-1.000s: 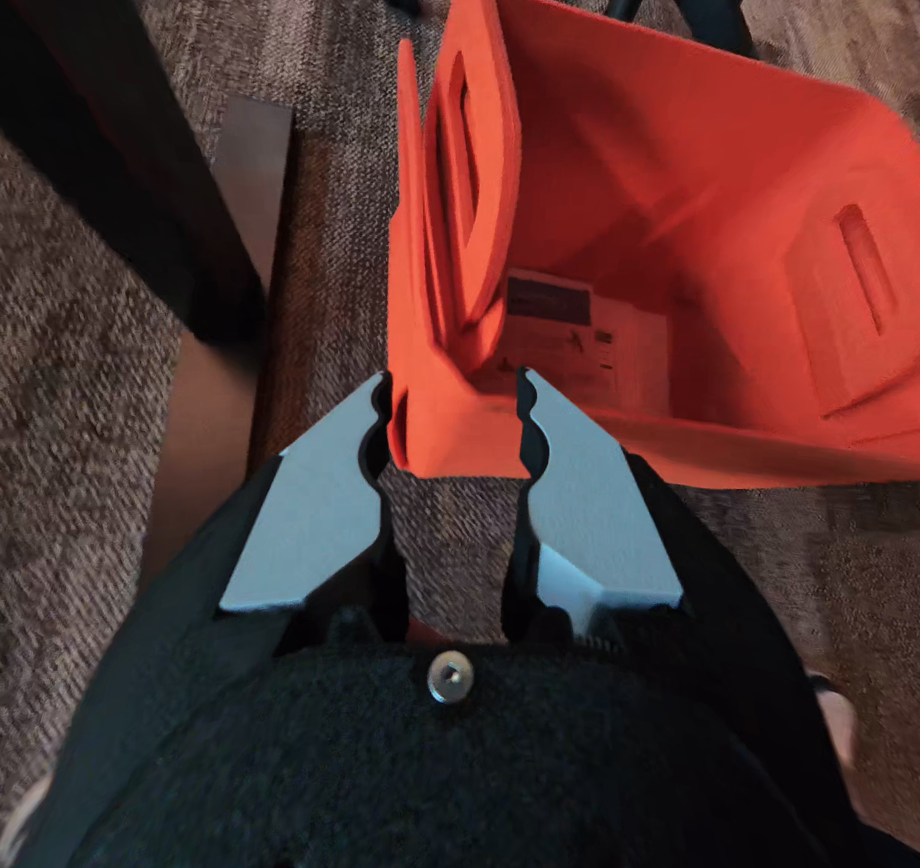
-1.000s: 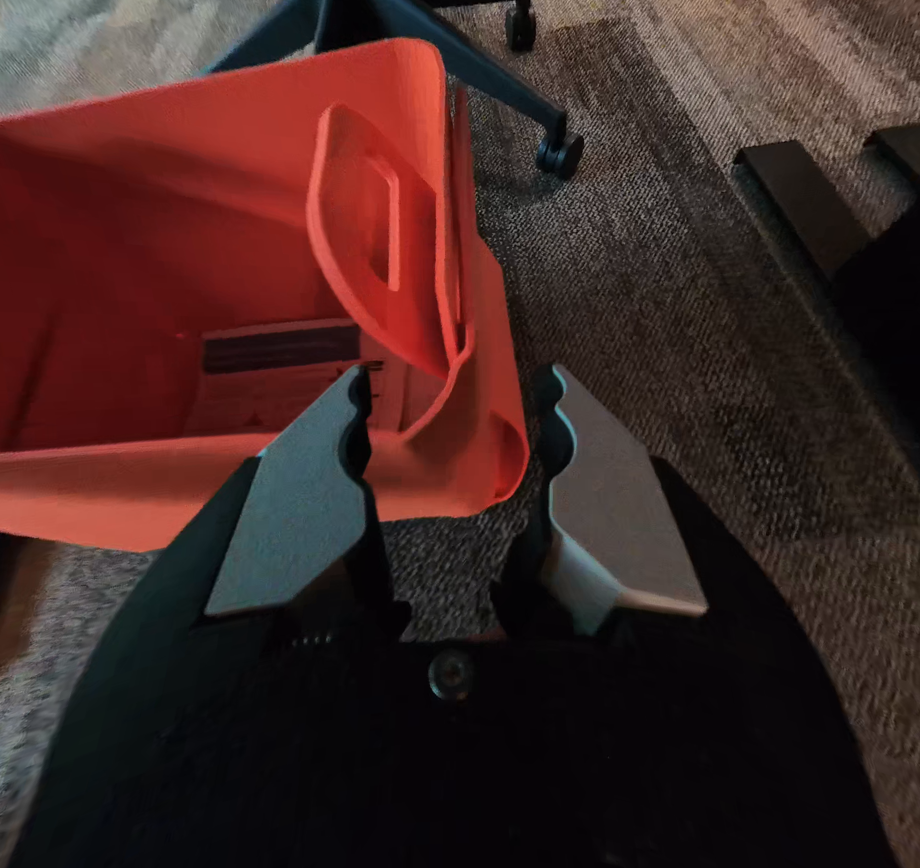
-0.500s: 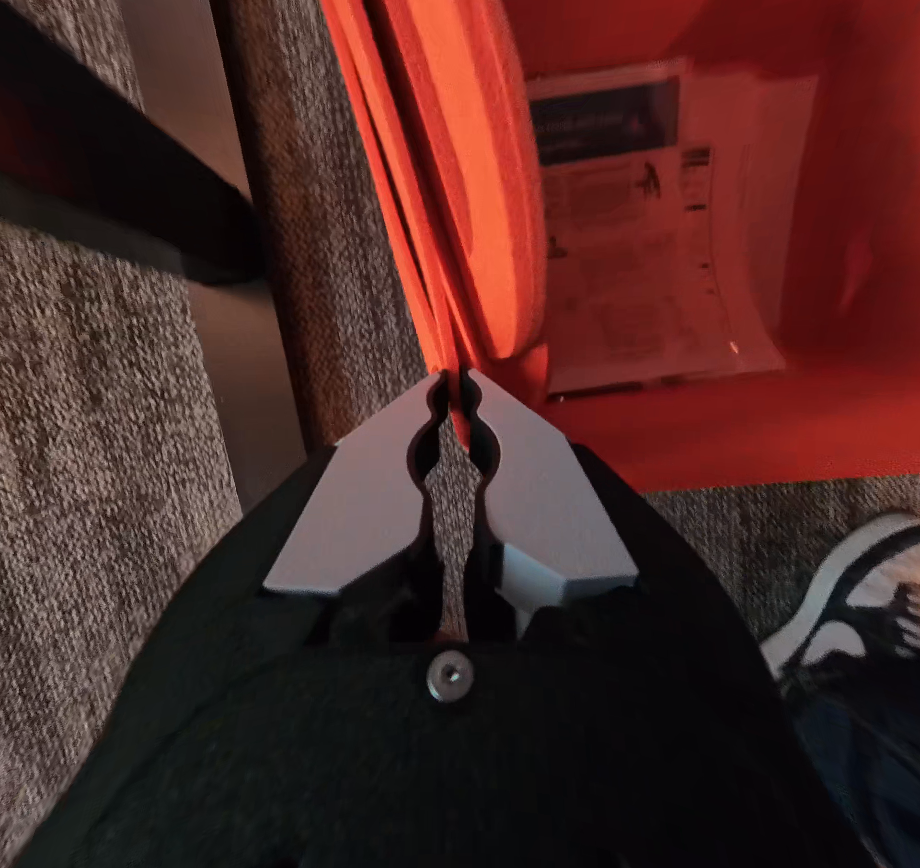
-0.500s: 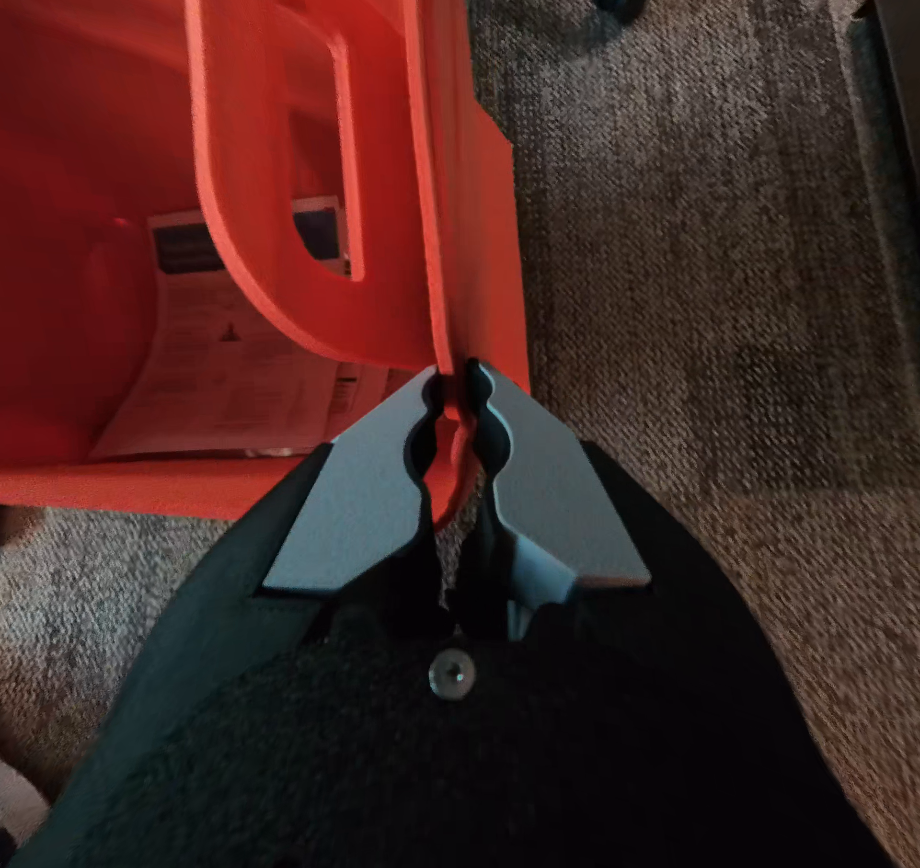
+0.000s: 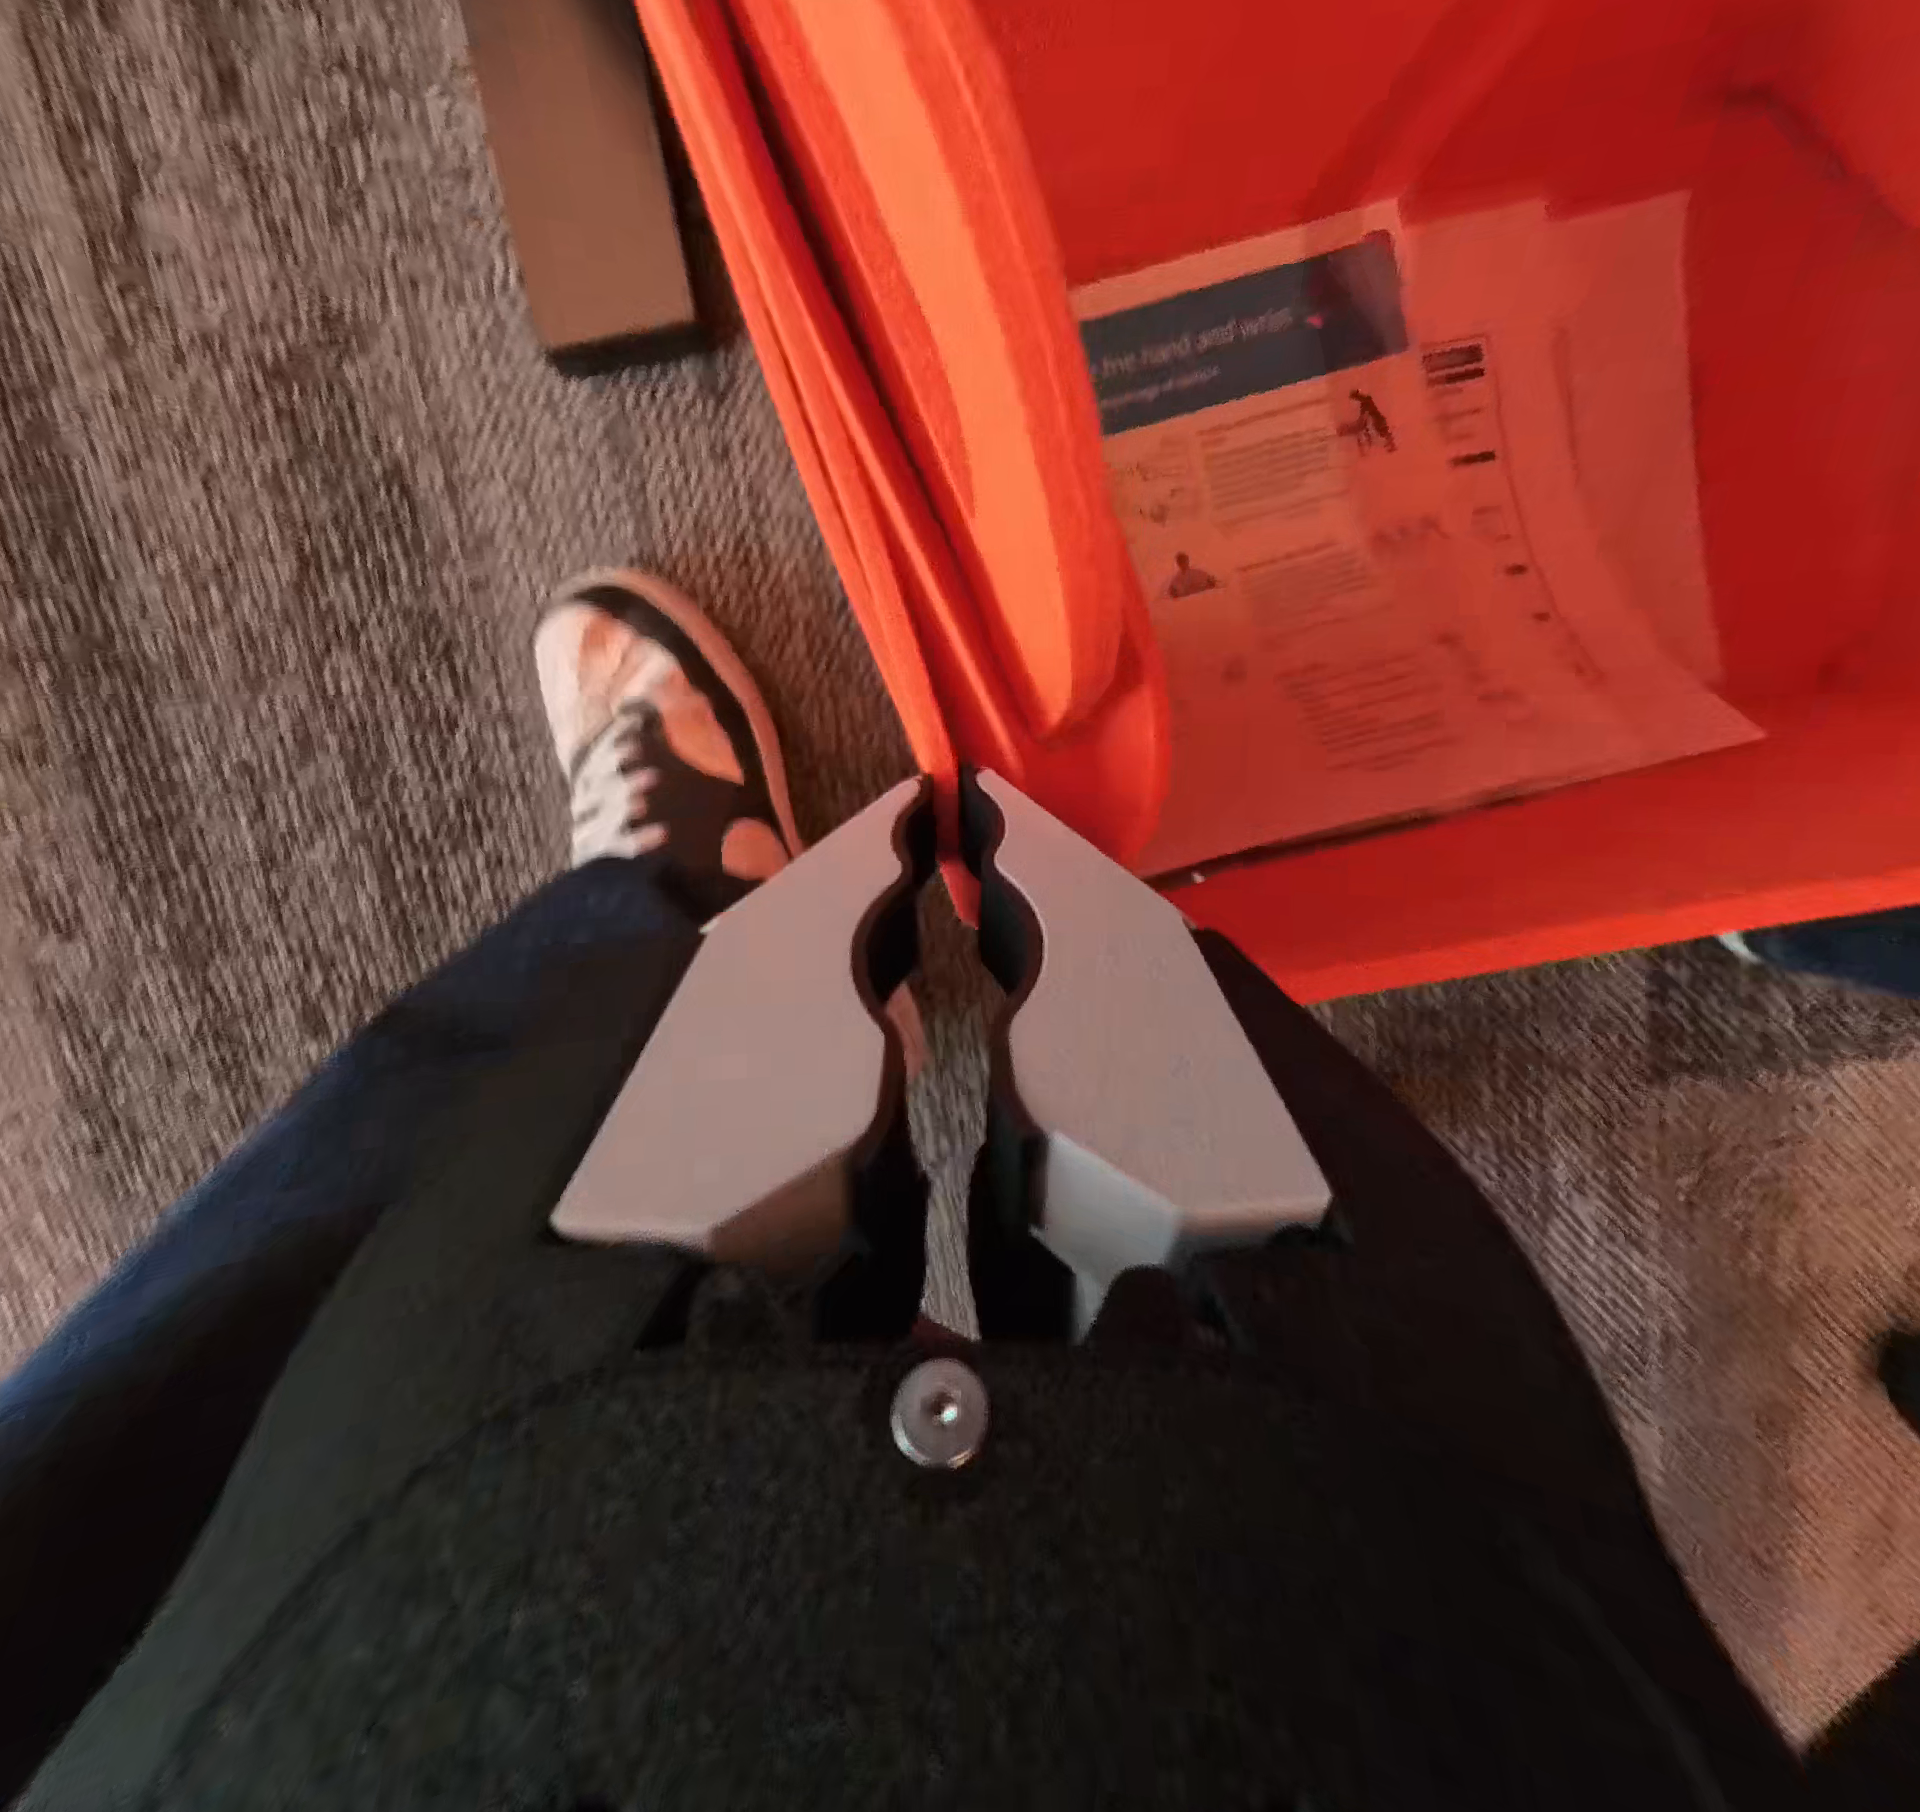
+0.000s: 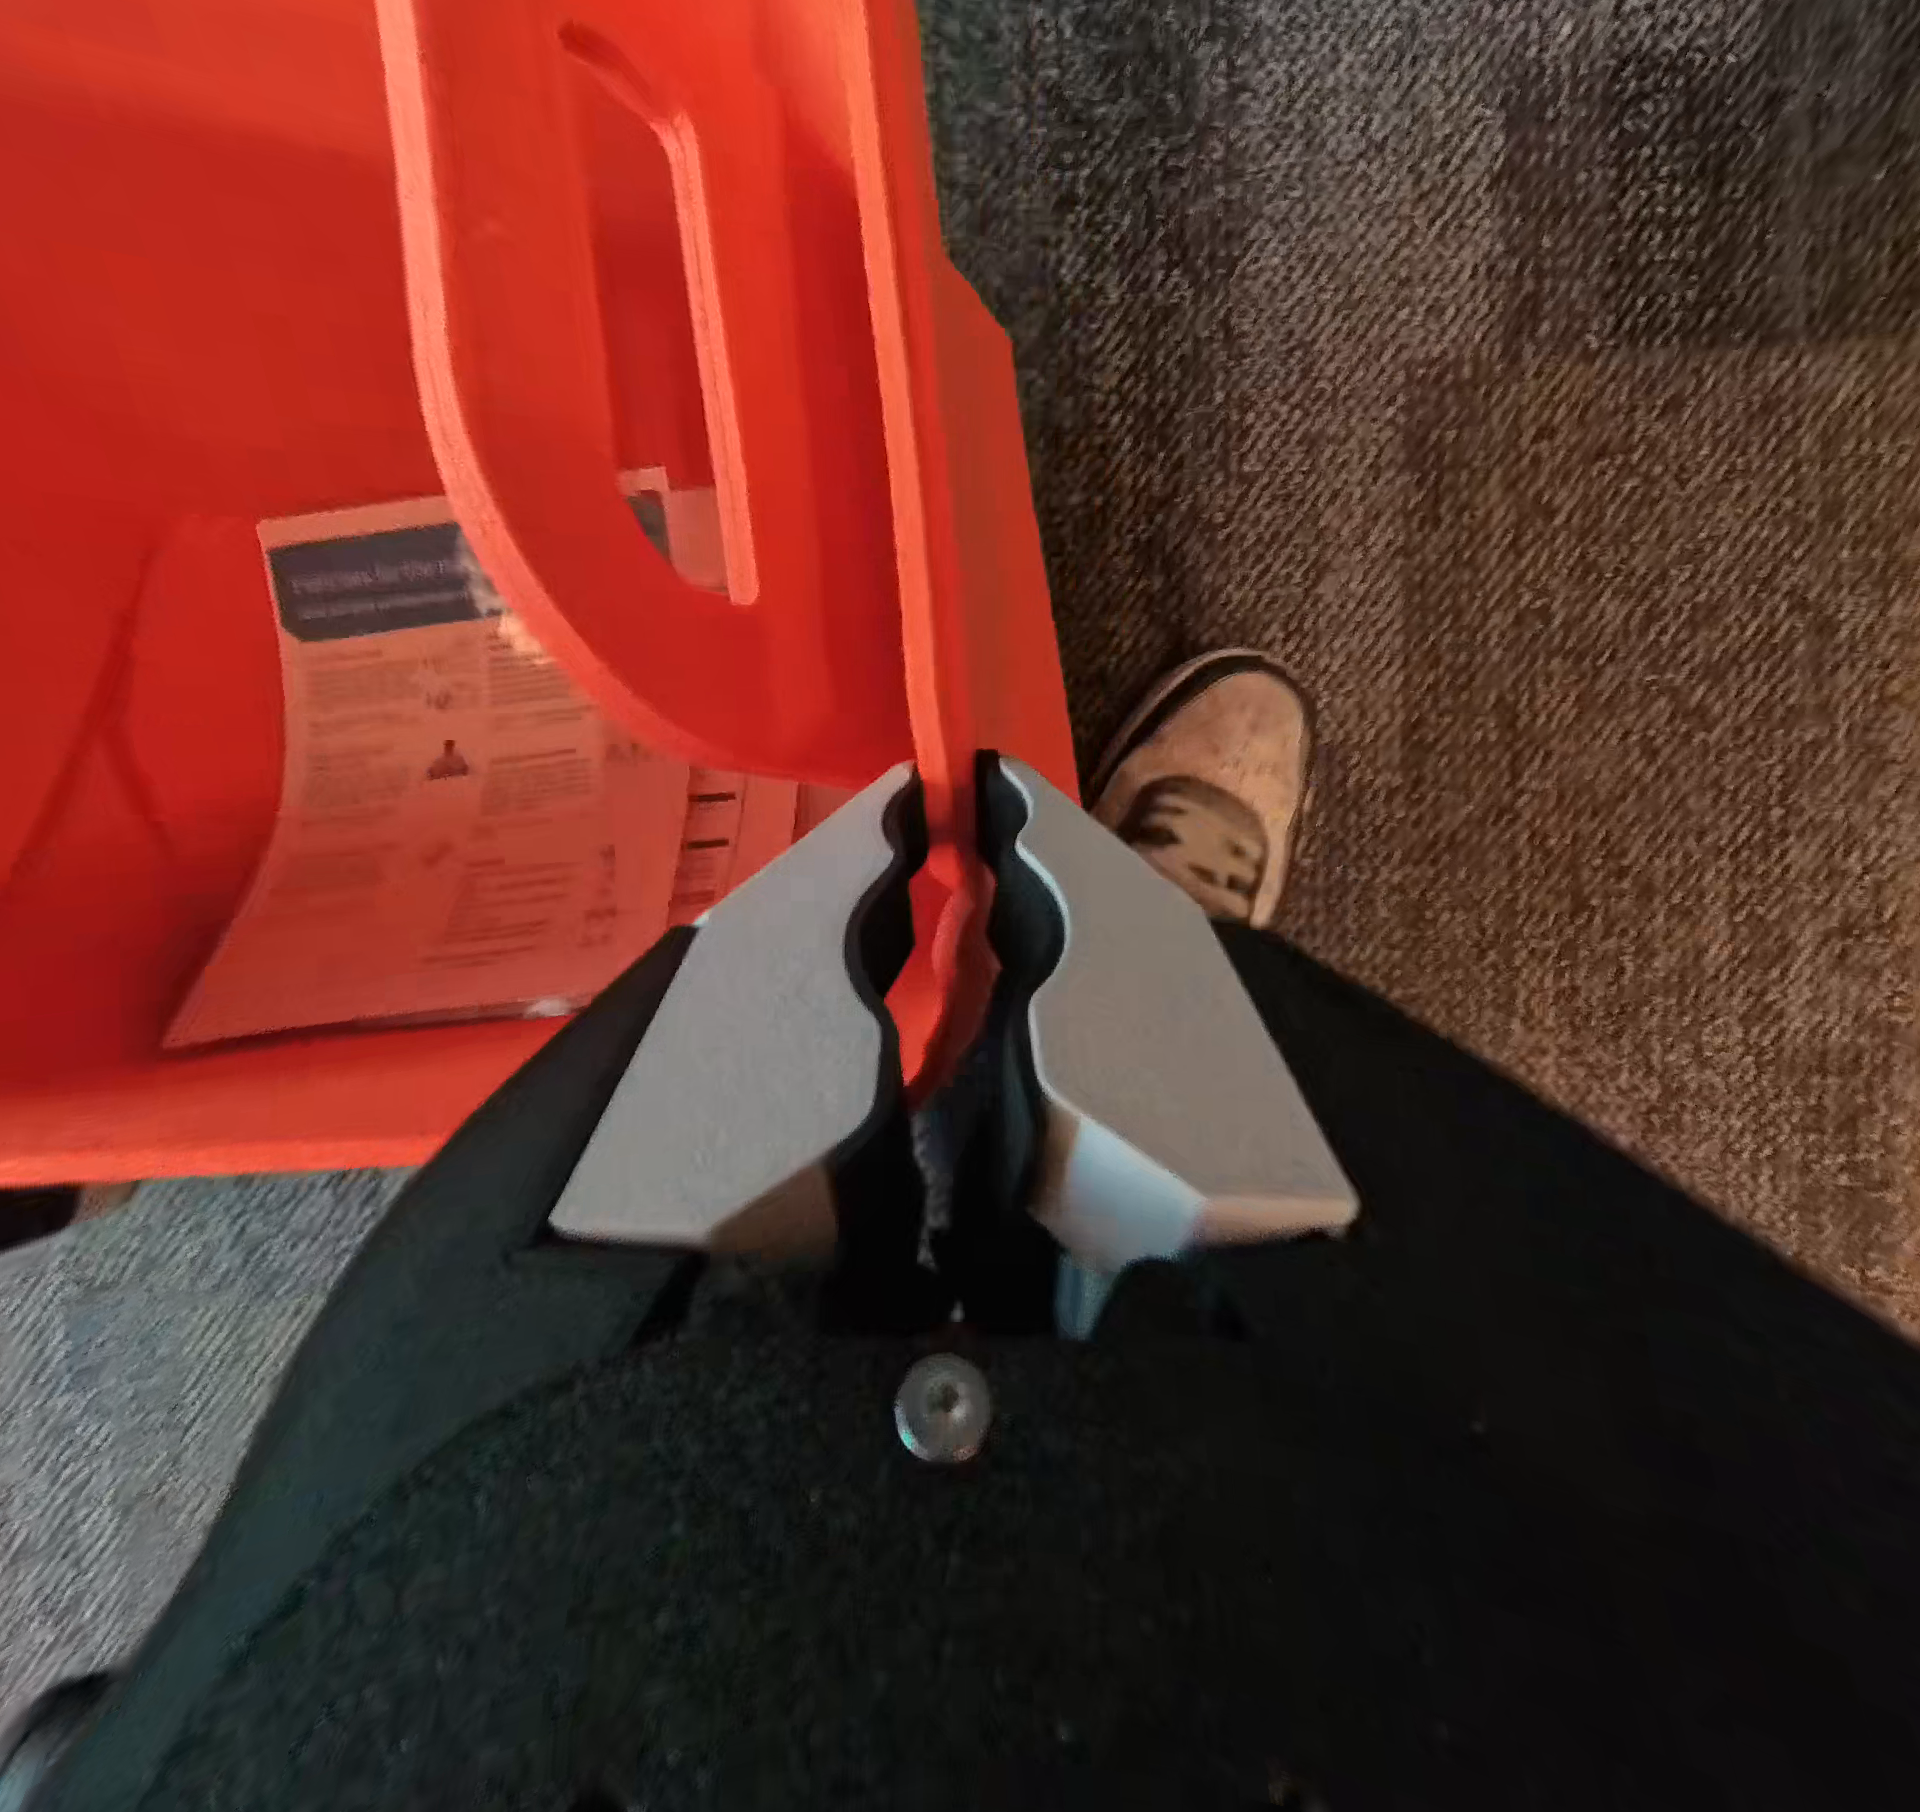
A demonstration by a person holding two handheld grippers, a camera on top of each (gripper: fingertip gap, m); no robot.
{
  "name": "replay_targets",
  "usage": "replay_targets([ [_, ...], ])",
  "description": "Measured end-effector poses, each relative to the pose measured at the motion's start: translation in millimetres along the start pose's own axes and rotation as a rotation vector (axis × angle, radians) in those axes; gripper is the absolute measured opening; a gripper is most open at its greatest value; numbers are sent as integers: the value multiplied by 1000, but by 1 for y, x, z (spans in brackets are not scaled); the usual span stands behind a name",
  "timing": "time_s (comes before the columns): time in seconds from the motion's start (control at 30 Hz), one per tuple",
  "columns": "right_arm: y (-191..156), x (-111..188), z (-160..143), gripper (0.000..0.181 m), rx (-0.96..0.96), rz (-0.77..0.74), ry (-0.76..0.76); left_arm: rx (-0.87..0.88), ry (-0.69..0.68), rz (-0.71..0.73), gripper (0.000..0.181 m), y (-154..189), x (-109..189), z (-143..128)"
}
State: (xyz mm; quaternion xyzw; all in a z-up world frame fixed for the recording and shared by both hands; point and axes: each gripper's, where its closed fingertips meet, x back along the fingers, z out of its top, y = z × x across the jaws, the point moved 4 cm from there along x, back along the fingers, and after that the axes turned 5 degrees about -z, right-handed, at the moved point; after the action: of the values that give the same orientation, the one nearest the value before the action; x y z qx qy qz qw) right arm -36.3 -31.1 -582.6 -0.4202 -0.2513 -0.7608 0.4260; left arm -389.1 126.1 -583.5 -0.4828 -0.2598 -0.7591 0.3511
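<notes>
Looking down through both wrist cameras, I see each claw clenched on a corner of the same orange felt bin [image 5: 1351, 48]. My left gripper [image 5: 948, 794] has its jaws pinched nearly together on the thin edge of the bin's left wall, right at the near corner, with the folded-in handle flap [image 5: 935, 360] lying just inside that wall. My right gripper [image 6: 948, 775] grips the opposite near corner the same way; a fold of the orange felt bulges down between its jaws, and the right handle flap [image 6: 582, 412] with its slot cutout hangs inward just ahead of the fingertips. So the bin sits ahead of and between the two claws, its long axis running across from one gripper to the other, and neither is nearer than its mate. A printed paper sheet [image 5: 1371, 515] lies flat on the bin's bottom. Below is grey-brown carpet [image 6: 1507, 412]. One shoe [image 5: 665, 713] shows beside the left wall, another shoe [image 6: 1210, 786] beside the right wall, and a brown flat board [image 5: 571, 152] lies on the carpet beyond the left one. Whether the bin rests on the carpet or hangs clear I cannot tell.
</notes>
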Motion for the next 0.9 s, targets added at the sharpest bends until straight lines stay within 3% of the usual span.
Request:
replay_targets([
  [0.2, -65, 89, -1, 6, 205, 59, -3, 63, 15, 51, 2, -35, 103, -47],
  [0.33, -92, 193, 1, 6, 277, 119, 78, 46, 112, 52, 2, -43, 211, -71],
  [0.47, -99, 311, 0, 7, 270, 169, 152, -25, 266, 58, 2, -28, 332, -94],
  [0.6, -75, 434, -7, 6, 263, 187, 311, -38, 457, 35, 2, -3, 438, -110],
  [0.73, -36, 545, 1, 6, 108, 172, 543, -98, 638, 23, 2, 36, 513, -117],
  [0.8, -23, 582, 18, 6, 102, 155, 624, -140, 731, 28, 2, 53, 540, -105],
  [0.9, -19, 622, 64, 6, 162, 136, 708, -175, 846, 6, 2, 65, 575, -67],
])
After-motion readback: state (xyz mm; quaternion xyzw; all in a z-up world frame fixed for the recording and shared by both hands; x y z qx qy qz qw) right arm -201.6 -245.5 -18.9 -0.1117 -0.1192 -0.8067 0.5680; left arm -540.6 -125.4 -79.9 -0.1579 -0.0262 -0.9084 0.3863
